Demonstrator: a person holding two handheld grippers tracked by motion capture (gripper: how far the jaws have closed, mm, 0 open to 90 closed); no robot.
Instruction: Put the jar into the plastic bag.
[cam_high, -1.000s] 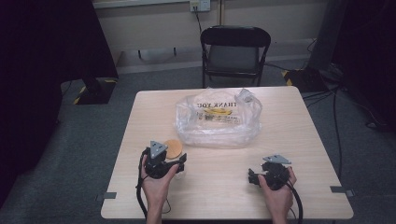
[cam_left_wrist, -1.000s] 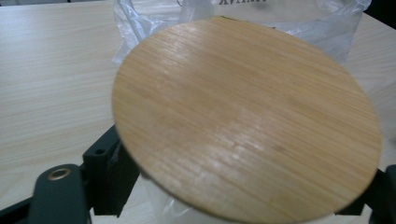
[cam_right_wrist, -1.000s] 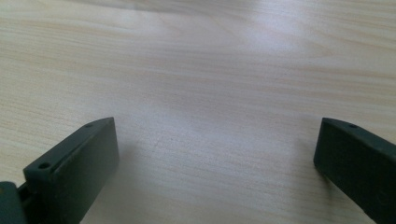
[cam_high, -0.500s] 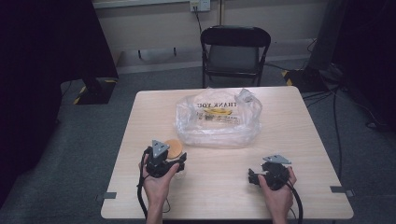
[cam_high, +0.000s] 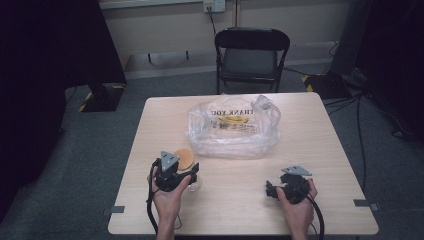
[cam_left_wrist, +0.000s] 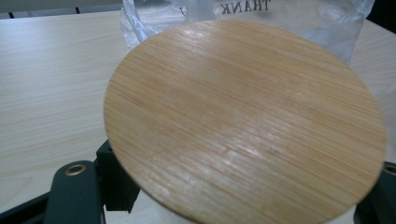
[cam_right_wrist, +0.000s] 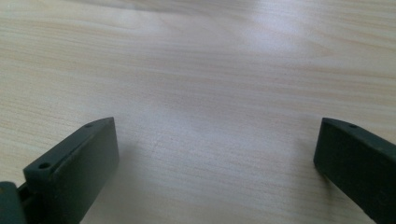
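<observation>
bamboo lid (cam_left_wrist: 243, 121) tops a small clear jar clamped in the left gripper (cam_high: 182, 176), jaws just closed on its sides, near the bag (cam_high: 232, 127) for loading. right gripper (cam_high: 280, 189) rests open, empty, on the table (cam_high: 325, 150).

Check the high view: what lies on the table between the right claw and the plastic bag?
Nothing: in the high view, only bare wooden table separates the right claw from the plastic bag.

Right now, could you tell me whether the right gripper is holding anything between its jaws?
No, the right gripper has its jaws spread wide with nothing but bare table between them.
</observation>
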